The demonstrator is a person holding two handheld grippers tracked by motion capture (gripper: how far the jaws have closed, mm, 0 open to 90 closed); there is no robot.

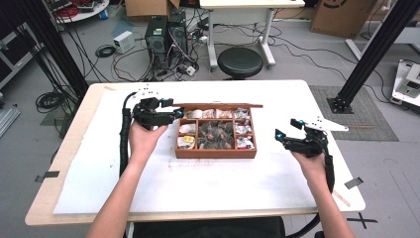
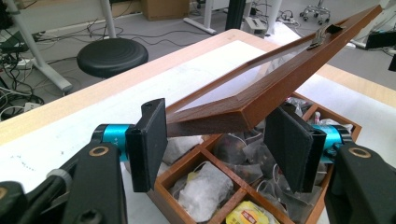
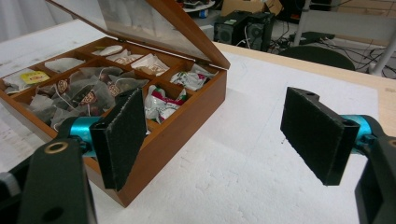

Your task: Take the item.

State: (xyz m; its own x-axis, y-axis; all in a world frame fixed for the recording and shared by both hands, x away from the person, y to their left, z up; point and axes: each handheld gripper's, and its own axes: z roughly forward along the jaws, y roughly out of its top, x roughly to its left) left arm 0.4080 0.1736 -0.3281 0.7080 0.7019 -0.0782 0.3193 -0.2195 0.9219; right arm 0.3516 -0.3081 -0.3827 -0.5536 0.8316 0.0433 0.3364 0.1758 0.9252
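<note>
A wooden tea box point(image 1: 216, 154) with several compartments of tea bags point(image 1: 215, 134) stands mid-table. Its glass-paned lid point(image 1: 218, 105) is hinged at the back and raised at a slant. My left gripper point(image 1: 178, 113) is at the box's back left corner. In the left gripper view its jaws point(image 2: 215, 135) sit against both sides of the lid's point(image 2: 280, 79) free corner, above the tea bags point(image 2: 203, 189). My right gripper point(image 1: 287, 128) hovers right of the box with nothing in it. In the right gripper view it point(image 3: 210, 126) stands open beside the box's side wall point(image 3: 187, 126), under the lid point(image 3: 154, 23).
A white sheet point(image 1: 223, 183) covers the tabletop, with bare room in front of and beside the box. Beyond the far edge stand a black stool point(image 1: 240, 62), computer towers point(image 1: 166, 34) with loose cables, and black frame posts point(image 1: 376, 49).
</note>
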